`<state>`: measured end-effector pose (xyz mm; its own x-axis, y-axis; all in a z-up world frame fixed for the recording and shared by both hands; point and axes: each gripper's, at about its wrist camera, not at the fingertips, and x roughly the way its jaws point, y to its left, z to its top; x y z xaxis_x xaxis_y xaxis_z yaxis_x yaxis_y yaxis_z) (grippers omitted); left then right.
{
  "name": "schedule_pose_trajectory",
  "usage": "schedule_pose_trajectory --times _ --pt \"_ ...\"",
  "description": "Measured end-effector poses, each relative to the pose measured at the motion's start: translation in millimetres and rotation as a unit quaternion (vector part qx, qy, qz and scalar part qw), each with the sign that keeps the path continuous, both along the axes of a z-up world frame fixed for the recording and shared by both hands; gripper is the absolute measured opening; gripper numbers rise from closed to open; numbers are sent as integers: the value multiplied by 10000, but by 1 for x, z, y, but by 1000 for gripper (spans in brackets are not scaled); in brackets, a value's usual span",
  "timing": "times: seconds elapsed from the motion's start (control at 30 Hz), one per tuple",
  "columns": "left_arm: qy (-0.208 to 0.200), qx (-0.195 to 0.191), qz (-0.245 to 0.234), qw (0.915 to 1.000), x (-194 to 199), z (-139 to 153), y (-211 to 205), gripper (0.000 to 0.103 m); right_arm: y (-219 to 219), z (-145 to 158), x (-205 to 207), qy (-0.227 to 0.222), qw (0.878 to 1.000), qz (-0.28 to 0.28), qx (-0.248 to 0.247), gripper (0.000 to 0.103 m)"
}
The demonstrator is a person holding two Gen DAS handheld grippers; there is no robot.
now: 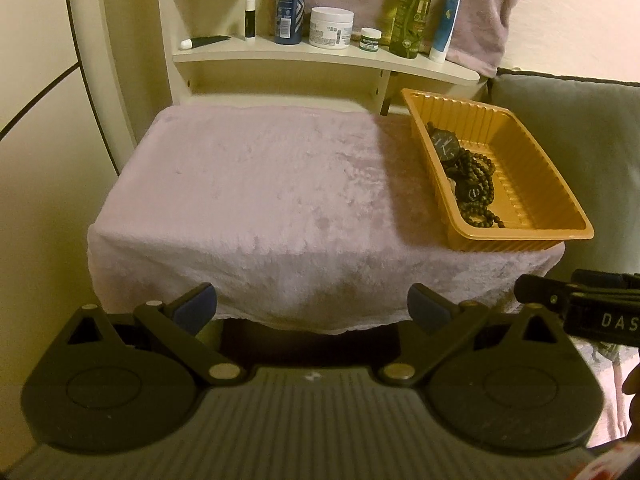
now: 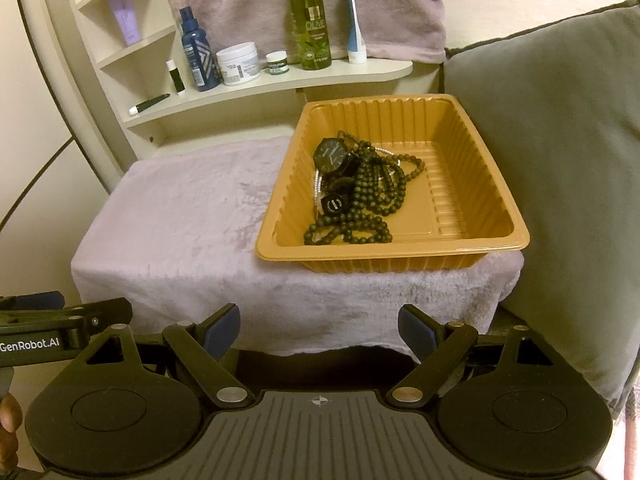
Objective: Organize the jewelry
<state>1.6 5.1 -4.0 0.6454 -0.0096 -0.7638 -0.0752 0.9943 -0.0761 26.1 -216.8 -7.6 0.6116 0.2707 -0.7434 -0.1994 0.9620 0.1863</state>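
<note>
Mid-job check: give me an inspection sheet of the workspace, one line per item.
Surface: pale plush towel draped over a low stand, bare apart from the tray.
Job's things: orange tray at the towel's right end holds a black watch tangled with dark bead strands.
Clutter: nothing seen on the towel.
Grippers: left gripper and right gripper open, empty, short of the stand.
Cables: nothing seen.
Surroundings: shelf of toiletries behind; grey cushion to the right.
</note>
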Motion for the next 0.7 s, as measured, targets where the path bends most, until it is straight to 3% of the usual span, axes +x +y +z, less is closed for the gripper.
schedule_pose_trajectory --times 0.7 --pt "-44 17 -98 9999 1 2 -4 101 -3 2 0 -32 10000 -43 12 86"
